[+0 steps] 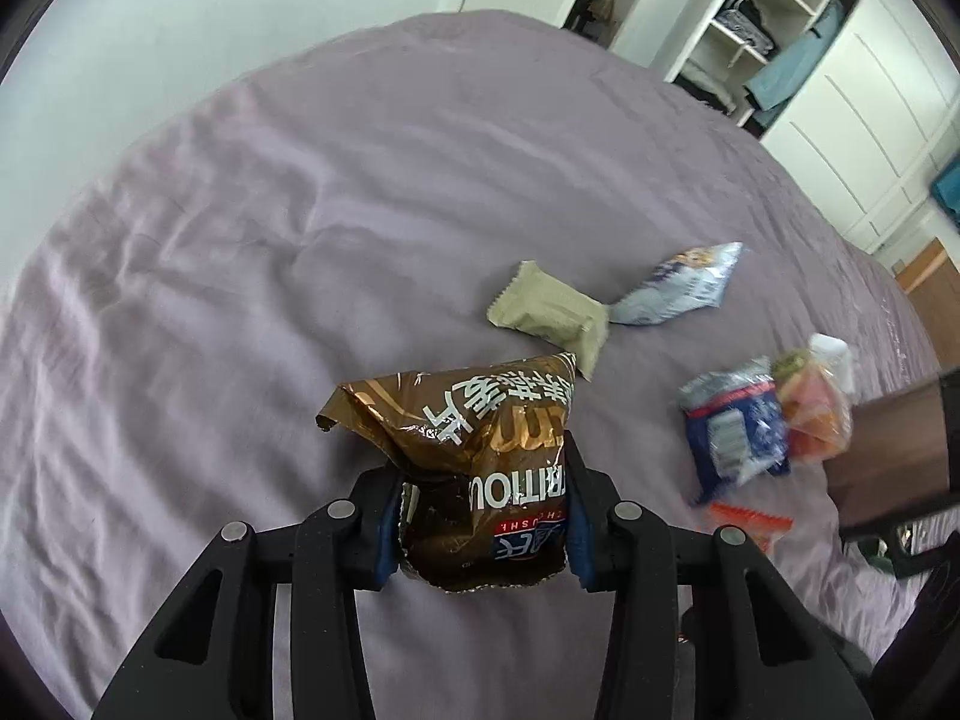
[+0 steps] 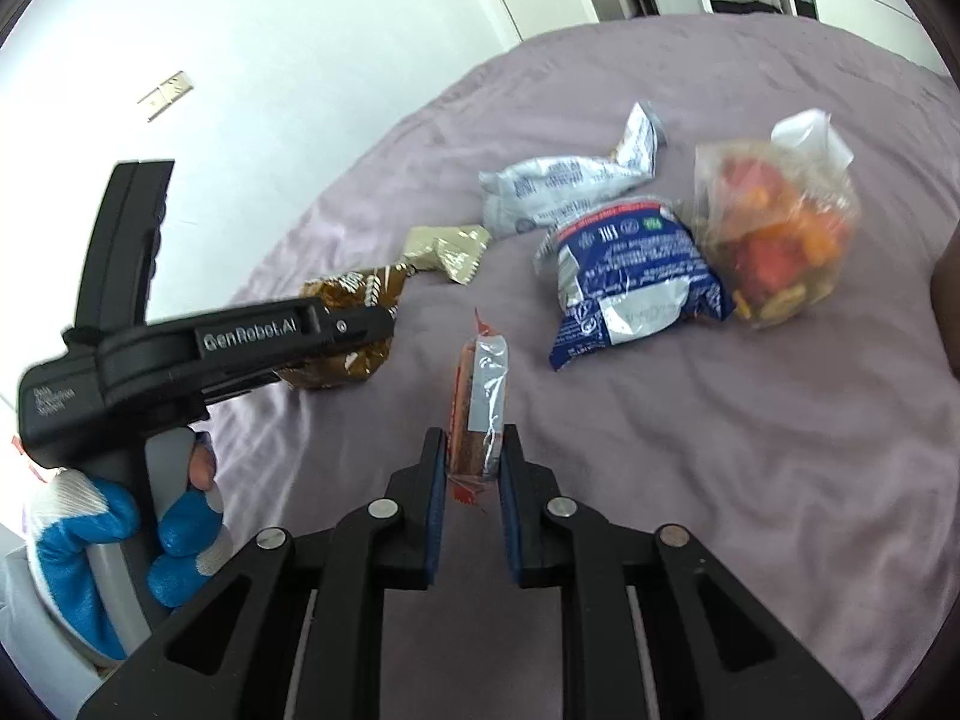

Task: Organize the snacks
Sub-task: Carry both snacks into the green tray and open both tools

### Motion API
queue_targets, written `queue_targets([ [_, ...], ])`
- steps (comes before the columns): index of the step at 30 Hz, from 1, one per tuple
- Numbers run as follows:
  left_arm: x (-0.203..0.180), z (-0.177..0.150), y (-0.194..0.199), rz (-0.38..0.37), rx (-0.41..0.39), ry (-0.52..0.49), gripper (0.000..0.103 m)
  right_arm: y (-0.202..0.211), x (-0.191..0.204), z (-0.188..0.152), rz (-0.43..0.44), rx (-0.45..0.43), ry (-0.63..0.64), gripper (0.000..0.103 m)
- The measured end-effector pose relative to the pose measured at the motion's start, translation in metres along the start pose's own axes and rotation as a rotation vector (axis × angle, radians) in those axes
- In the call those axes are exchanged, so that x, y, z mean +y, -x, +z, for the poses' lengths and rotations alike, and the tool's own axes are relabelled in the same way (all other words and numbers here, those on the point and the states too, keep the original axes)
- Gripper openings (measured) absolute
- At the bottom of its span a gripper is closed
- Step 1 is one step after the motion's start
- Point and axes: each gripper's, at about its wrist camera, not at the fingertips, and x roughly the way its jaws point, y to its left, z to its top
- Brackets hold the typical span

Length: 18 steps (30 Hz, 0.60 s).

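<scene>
My left gripper [image 1: 480, 516] is shut on a brown and gold snack bag [image 1: 474, 450], held above the purple bed sheet [image 1: 270, 210]. It also shows from the side in the right wrist view [image 2: 360, 330] with the same bag [image 2: 348, 300]. My right gripper [image 2: 474, 456] is shut on a thin orange and silver snack bar [image 2: 480, 396], held on edge just above the sheet. Further off lie a blue and white bag [image 2: 624, 282], a clear bag of orange and red snacks [image 2: 780, 240], a pale blue-white packet [image 2: 558, 192] and a beige-gold packet [image 2: 444, 249].
In the left wrist view the beige packet [image 1: 549, 312] and pale packet [image 1: 678, 288] lie mid-bed, with the blue bag [image 1: 735, 432] to the right. An open wardrobe [image 1: 774, 30] stands beyond the bed. A dark brown object [image 1: 888, 456] is at the right edge.
</scene>
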Motion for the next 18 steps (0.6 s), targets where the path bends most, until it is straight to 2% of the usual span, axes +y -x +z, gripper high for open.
queue_targets([
  [4, -0.006, -0.015, 0.029, -0.020, -0.019, -0.040, 0.038, 0.032, 0.000, -0.011, 0.011, -0.021, -0.012, 0.000],
  [10, -0.035, -0.048, 0.073, -0.076, -0.009, -0.130, 0.038, 0.087, -0.017, -0.043, -0.027, -0.049, -0.059, 0.000],
  [18, -0.142, -0.111, 0.104, -0.229, 0.080, -0.318, 0.038, 0.179, -0.072, -0.084, -0.164, -0.128, -0.166, 0.000],
])
